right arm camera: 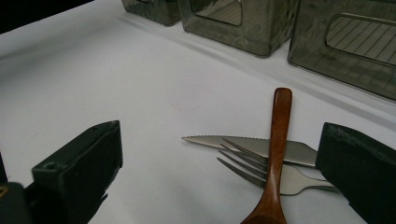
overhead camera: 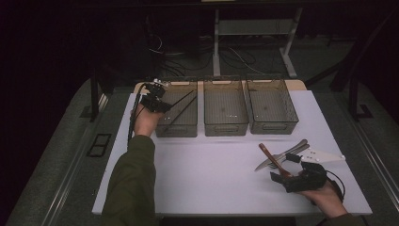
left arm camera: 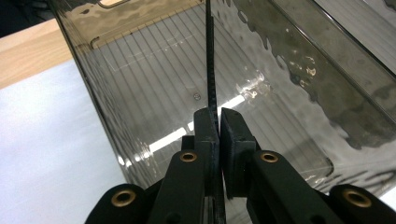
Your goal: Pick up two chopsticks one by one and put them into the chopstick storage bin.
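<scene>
High view first: the left gripper (overhead camera: 162, 104) hangs over the near left corner of the left bin (overhead camera: 178, 128), its jaws clenched on a thin black stick (overhead camera: 184, 100) that slants out across the bin's open top. From the left gripper view, that stick (left arm camera: 210, 65) runs straight up from between the two pads (left arm camera: 205, 128), which pinch it with barely a gap, and the smoky, ribbed bin wall (left arm camera: 116, 116) stands right behind it. A second thin black stick (overhead camera: 179, 113) seems to lie slanted inside the same bin.

Over to the right, the right gripper (overhead camera: 287, 175) rests low near the table's (overhead camera: 211, 179) front edge with its jaws spread wide and nothing between them. Just ahead of it lie a wooden spoon (right arm camera: 274, 154), a fork (right arm camera: 261, 169) and a serrated knife (right arm camera: 243, 143), crossed in a little heap, the spoon on top.

The middle bin (overhead camera: 226, 126) and the right bin (overhead camera: 273, 125) look bare inside.
</scene>
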### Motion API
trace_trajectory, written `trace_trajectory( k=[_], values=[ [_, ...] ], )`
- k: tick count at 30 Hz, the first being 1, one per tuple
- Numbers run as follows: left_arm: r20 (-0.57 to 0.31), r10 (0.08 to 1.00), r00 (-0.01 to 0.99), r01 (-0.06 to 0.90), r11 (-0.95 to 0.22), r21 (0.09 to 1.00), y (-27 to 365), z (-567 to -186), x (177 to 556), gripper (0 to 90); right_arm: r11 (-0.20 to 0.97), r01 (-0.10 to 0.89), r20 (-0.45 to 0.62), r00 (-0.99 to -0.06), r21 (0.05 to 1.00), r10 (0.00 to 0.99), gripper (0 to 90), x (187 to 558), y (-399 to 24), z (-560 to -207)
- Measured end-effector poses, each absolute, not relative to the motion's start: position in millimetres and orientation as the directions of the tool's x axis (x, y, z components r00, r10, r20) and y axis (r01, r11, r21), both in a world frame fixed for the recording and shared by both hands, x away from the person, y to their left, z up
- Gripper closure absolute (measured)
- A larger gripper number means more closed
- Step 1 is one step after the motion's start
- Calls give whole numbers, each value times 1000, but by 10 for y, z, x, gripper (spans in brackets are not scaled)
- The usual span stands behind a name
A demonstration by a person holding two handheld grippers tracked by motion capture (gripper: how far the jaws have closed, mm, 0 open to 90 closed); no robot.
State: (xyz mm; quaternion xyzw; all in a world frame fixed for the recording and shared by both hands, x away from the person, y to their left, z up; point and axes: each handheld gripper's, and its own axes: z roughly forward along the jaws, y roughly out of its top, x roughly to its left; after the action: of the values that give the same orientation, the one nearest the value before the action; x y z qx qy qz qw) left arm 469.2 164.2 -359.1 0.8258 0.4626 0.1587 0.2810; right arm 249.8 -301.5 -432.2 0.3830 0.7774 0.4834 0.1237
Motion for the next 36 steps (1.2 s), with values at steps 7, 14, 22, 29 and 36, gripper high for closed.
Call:
trace_trajectory(
  k=[7, 14, 22, 29, 36],
  values=[
    [59, 855, 516, 698, -459, 549, 1588, -3721, 4762, 855, 239, 476, 182, -680, 847, 710, 9, 2501, -3015, -4319],
    [61, 844, 533, 692, -476, 543, 1572, -3754, 4771, 844, 240, 475, 182, -683, 847, 708, 9, 2501, -3017, -4317],
    [24, 839, 544, 668, -450, 593, 1613, -3691, 4727, 735, 238, 476, 184, -681, 847, 709, 9, 2496, -3019, -4316],
    [0, 814, 581, 613, -437, 659, 1607, -3597, 4645, 650, 241, 477, 183, -682, 845, 708, 9, 2501, -3008, -4314],
    [-48, 755, 655, 535, -418, 734, 1594, -3532, 4479, 539, 242, 478, 181, -680, 845, 711, 9, 2498, -3017, -4316]
  ],
)
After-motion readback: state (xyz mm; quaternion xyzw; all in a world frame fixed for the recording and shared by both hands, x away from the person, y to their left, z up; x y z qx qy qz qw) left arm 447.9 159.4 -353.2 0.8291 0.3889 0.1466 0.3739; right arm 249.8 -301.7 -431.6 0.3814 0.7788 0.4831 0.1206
